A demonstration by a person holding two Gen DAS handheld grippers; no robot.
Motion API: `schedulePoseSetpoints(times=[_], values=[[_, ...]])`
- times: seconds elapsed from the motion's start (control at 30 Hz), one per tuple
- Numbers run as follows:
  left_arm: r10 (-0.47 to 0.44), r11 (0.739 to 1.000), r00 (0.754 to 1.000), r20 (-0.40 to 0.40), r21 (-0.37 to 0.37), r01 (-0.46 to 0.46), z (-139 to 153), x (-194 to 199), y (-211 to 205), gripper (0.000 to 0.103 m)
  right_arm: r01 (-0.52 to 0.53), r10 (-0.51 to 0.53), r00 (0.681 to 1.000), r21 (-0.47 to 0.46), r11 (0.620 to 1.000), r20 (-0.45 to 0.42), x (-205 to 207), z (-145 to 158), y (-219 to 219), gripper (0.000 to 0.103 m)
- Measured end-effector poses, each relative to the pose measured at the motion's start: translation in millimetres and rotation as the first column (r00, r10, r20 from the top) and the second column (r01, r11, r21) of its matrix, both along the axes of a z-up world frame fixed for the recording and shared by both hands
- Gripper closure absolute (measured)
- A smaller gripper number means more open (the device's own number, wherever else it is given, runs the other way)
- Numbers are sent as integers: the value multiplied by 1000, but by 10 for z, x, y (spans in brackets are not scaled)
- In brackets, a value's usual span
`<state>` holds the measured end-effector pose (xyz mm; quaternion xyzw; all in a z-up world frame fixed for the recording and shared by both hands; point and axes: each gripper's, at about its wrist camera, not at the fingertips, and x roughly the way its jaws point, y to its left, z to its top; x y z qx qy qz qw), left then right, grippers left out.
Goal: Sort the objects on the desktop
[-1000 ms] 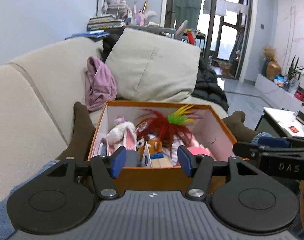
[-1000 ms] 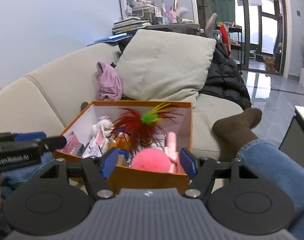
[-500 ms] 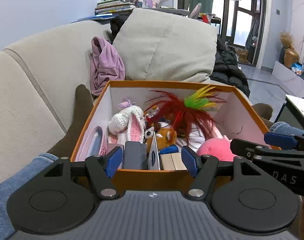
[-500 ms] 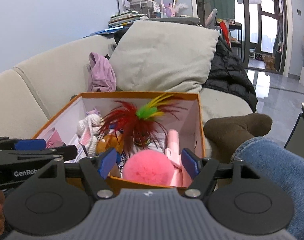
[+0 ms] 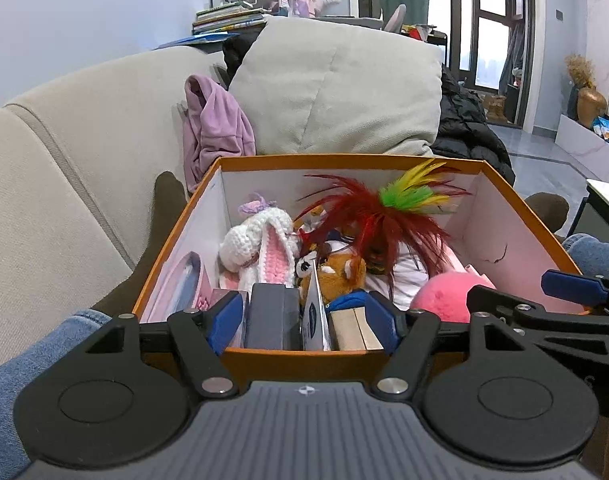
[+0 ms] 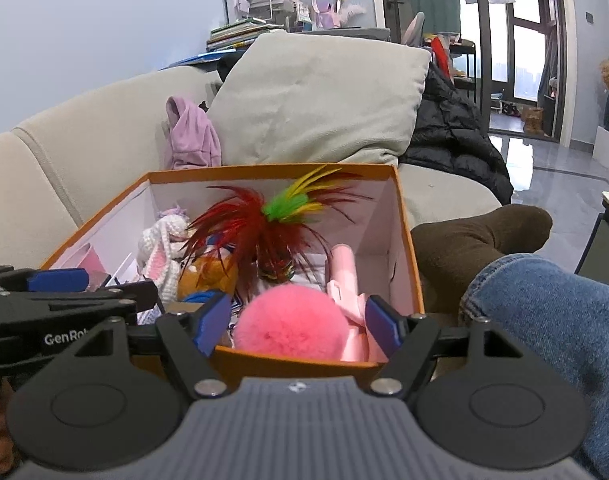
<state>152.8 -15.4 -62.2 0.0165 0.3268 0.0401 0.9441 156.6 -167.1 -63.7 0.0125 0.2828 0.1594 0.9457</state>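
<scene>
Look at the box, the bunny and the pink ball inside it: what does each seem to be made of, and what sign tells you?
Box: likely cardboard, matte orange outside, white inside; thin stiff walls with a small tear.
Bunny: crocheted yarn, white and pink; stitch rows show.
Pink ball: seemingly faux fur or plush; soft fuzzy outline, no sheen.

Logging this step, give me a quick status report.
Left gripper and right gripper open, empty. Orange cardboard box full of toys. Red feather toy overhangs fluffy pink pompom.
</scene>
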Motion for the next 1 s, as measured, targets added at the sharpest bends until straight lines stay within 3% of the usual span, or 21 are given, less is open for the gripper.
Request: schedulePoseSetpoints(times=[1.0], values=[[14,1000,1000,-1,4,-14,-11,4,0,24,-6,6,1000,3,1000,6,24,-27,11,28]])
